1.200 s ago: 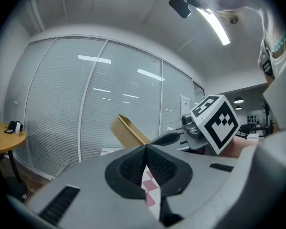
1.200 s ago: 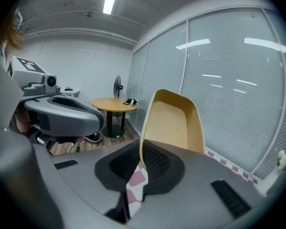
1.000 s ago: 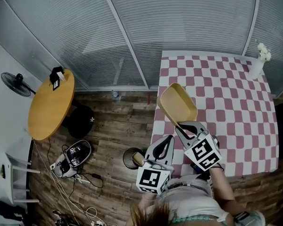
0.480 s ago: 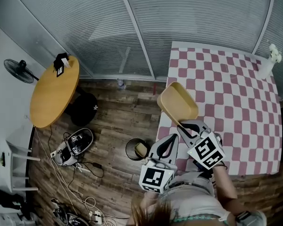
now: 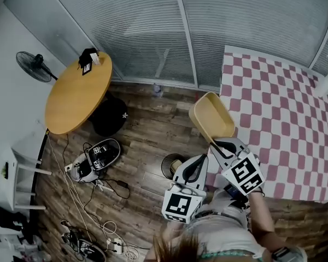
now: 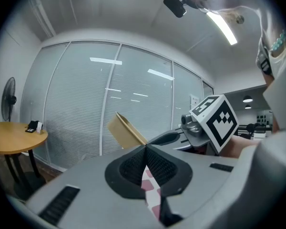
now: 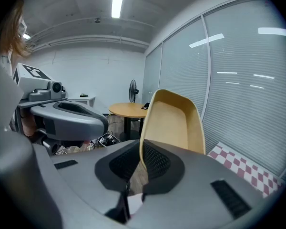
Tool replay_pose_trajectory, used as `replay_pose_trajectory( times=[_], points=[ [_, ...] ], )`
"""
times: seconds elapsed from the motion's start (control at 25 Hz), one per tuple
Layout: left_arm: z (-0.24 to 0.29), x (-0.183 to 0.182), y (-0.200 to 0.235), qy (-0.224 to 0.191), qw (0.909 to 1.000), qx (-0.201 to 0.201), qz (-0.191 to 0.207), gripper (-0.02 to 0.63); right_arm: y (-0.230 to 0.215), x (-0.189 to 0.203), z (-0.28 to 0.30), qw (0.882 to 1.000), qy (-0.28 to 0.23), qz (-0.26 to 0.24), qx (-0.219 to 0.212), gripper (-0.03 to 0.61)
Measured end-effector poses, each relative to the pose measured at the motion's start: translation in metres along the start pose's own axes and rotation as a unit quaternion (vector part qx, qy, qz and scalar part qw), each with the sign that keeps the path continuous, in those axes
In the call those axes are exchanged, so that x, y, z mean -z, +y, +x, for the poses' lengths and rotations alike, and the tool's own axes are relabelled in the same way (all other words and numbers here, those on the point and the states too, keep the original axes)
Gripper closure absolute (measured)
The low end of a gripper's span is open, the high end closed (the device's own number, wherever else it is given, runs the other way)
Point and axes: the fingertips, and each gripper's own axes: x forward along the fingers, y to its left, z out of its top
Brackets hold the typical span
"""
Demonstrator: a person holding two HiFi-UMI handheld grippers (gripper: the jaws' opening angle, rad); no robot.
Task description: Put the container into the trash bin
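Note:
A shallow yellow container hangs tilted in the air, over the left edge of the checked table and the wooden floor. My right gripper is shut on its near rim. In the left gripper view the container shows edge-on. My left gripper is shut with nothing in it, just left of the right one. The small dark round trash bin stands on the floor right beside the left gripper, with something pale inside.
A round wooden table stands at the left, with a fan behind it and a black seat beside it. A device and cables lie on the floor. Glass walls with blinds close the far side.
Both grippers and the container have moved left, off the checked table towards the wooden floor. The trash bin now shows close beside the left gripper.

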Motion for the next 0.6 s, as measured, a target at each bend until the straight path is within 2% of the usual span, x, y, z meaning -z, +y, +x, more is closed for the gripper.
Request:
replay_pose_trajectory(
  times=[0.32, 0.6],
  points=[
    [-0.098, 0.008, 0.077, -0.011, 0.9981, -0.06, -0.005, 0.607, 0.1, -0.041, 0.058, 0.999, -0.021, -0.013, -0.038, 0.566],
    [-0.17, 0.02, 0.112, -0.016, 0.9954, -0.093, -0.016, 0.607, 0.18, -0.065, 0.09, 0.996, -0.024, -0.039, -0.081, 0.566]
  ],
)
